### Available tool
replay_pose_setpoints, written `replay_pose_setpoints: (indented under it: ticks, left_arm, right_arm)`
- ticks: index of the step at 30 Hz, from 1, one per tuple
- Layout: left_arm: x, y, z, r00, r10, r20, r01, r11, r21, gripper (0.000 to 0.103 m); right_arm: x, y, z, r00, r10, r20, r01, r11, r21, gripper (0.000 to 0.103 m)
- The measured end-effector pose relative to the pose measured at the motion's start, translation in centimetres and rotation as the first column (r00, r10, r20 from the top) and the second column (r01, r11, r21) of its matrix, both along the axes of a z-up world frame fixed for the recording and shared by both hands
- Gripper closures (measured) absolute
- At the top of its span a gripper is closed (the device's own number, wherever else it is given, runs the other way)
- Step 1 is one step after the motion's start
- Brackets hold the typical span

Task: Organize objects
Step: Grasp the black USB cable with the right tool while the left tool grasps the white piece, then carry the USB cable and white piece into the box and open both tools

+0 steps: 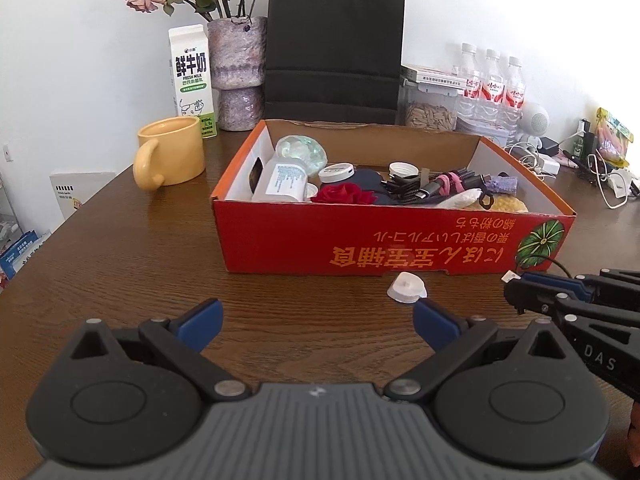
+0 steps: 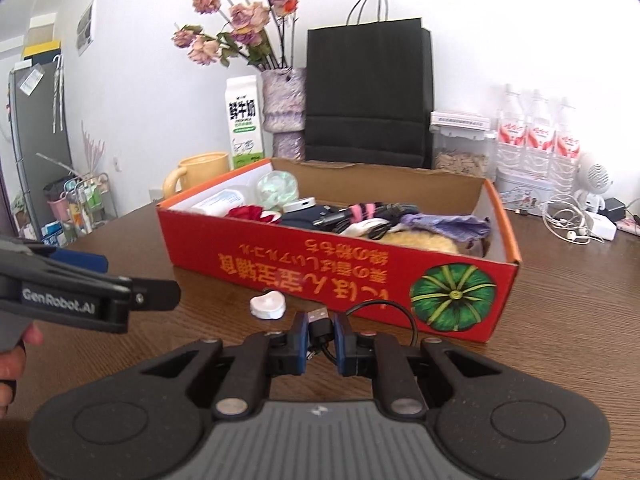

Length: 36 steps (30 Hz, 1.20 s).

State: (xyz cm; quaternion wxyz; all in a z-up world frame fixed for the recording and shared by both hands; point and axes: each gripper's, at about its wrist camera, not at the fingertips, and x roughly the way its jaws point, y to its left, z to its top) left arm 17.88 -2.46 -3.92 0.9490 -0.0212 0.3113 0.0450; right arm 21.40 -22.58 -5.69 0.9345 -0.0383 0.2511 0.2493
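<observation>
The right gripper (image 2: 321, 330) points slightly downward, its blue pads (image 2: 303, 330) clamped tight with only a sliver of gap between them. Off to its left, the left gripper (image 1: 318, 312) tilts downward, jaws spread wide, and a bare hand (image 2: 14, 360) grasps its handle.

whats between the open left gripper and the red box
A small white heart-shaped piece lies on the wooden table between the left gripper and the red box, just off the box's front wall. Both wrist views show it.
</observation>
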Motion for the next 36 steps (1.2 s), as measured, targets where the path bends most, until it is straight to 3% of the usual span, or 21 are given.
replay_pose_setpoints:
  ticks: [10,12,14,15,25,36]
  left_arm:
    - [4.9,-4.0,-2.0,0.997,-0.042,-0.057,0.044,0.998,0.036,0.001]
    - [5.5,-4.7,-2.4,0.996,-0.056,-0.070,0.058,0.998,0.032,0.018]
    - [5.8,-5.1,-2.7,0.994,-0.074,-0.077,0.075,0.997,0.015,0.069]
    - [5.7,-5.3,-2.6,0.994,-0.087,-0.073,0.088,0.996,0.011,0.076]
    - [3.6,-5.1,-0.1,0.991,-0.129,-0.015,0.130,0.991,0.019,0.077]
    - [3.7,-2.2,4.3,0.990,-0.106,0.092,0.105,0.994,0.017,0.077]
  right_arm:
    - [0.0,-2.3,0.5,0.997,-0.071,0.032,0.069,0.996,0.052,0.090]
    - [0.0,-2.3,0.5,0.997,-0.071,0.033,0.069,0.996,0.054,0.090]
    - [0.0,-2.3,0.5,0.997,-0.071,0.033,0.069,0.996,0.055,0.090]
    - [0.0,-2.3,0.5,0.997,-0.070,0.033,0.069,0.996,0.056,0.090]
    - [-0.3,-2.0,0.9,0.996,-0.070,0.056,0.067,0.996,0.057,0.090]
    - [0.7,0.2,5.0,0.988,-0.052,0.143,0.044,0.997,0.060,0.090]
